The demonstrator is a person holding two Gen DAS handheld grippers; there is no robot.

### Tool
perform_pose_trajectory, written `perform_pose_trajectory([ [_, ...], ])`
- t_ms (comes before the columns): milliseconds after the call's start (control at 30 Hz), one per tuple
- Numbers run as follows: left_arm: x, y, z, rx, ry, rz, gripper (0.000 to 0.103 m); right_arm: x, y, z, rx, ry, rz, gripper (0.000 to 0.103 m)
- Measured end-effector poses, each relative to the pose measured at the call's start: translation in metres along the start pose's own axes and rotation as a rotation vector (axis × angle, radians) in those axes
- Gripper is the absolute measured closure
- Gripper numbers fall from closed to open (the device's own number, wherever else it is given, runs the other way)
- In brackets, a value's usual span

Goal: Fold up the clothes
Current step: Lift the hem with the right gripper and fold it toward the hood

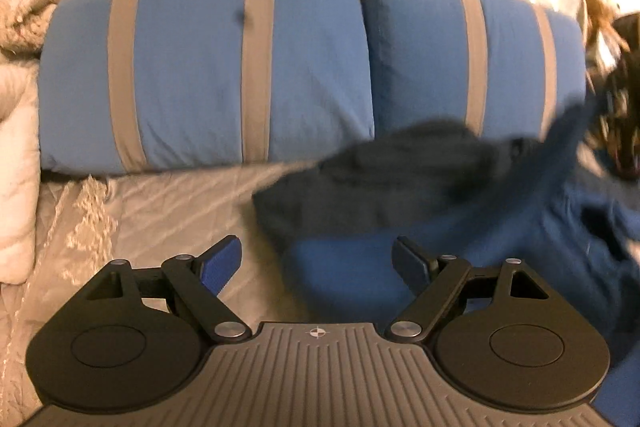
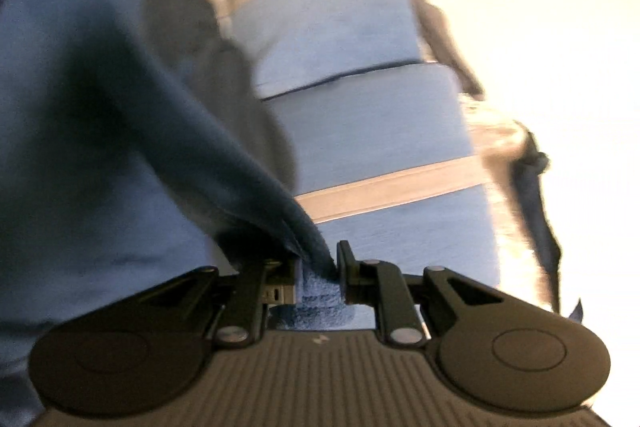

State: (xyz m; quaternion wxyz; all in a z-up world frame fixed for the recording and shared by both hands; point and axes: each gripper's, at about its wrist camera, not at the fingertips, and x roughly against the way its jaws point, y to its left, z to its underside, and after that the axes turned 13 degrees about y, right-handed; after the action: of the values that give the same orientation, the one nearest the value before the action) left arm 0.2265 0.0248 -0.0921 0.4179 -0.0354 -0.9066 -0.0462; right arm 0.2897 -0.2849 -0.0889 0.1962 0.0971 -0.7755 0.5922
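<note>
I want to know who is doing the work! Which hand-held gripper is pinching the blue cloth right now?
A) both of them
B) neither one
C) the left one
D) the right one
D: the right hand-held gripper has its fingers closed on a bunched edge of the blue cloth, while the left hand-held gripper is spread wide with nothing between its fingers.

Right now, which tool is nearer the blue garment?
Right. The right tool is clamped on an edge of the blue garment; the left tool is open, just short of it, holding nothing.
</note>
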Motion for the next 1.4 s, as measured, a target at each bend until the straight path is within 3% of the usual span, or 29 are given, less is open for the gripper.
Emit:
perform_pose_trajectory([
  [267, -0.038, -0.016, 0.032, -0.142, 0.053, 0.072, 0.02, -0.011, -0.051, -0.035, -0.156, 0.019, 0.14, 0.086],
  [467, -0.07, -0.037, 0.029, -0.215, 0.056, 0.001, 0.02, -0.017, -0.074, -0.046, -0.216, 0.042, 0.197, 0.086],
  [567, -0.084, -0.039, 0.029, -0.251, 0.077, -0.093, 0.02, -0.021, -0.081, -0.047, -0.23, 0.056, 0.204, 0.086],
  [667, -0.087, -0.027, 0.03, -0.265, 0.066, -0.146, 0.02, -0.023, -0.08, -0.043, -0.238, 0.068, 0.199, 0.086],
  [800, -0.078, 0.001, 0.034, -0.21, 0.035, -0.204, 0.019, -0.022, -0.074, -0.035, -0.235, 0.068, 0.19, 0.086],
  [933, -0.064, 0.015, 0.036, -0.186, 0.038, -0.156, 0.02, -0.022, -0.065, -0.034, -0.225, 0.059, 0.176, 0.086],
  [1033, -0.054, 0.009, 0.038, -0.243, 0.011, -0.095, 0.02, -0.022, -0.064, -0.034, -0.239, 0.053, 0.165, 0.086],
  [1133, -0.049, -0.001, 0.039, -0.3, 0.004, 0.021, 0.02, -0.022, -0.063, -0.035, -0.251, 0.048, 0.156, 0.086],
  [1267, -0.056, -0.022, 0.036, -0.37, -0.003, -0.019, 0.021, -0.022, -0.064, -0.034, -0.255, 0.046, 0.154, 0.086],
  [1333, -0.064, -0.029, 0.032, -0.385, 0.006, -0.075, 0.033, -0.023, -0.064, -0.033, -0.255, 0.047, 0.151, 0.086],
  [1400, -0.071, -0.031, 0.032, -0.378, 0.043, -0.104, 0.064, -0.024, -0.064, -0.03, -0.25, 0.049, 0.144, 0.086],
])
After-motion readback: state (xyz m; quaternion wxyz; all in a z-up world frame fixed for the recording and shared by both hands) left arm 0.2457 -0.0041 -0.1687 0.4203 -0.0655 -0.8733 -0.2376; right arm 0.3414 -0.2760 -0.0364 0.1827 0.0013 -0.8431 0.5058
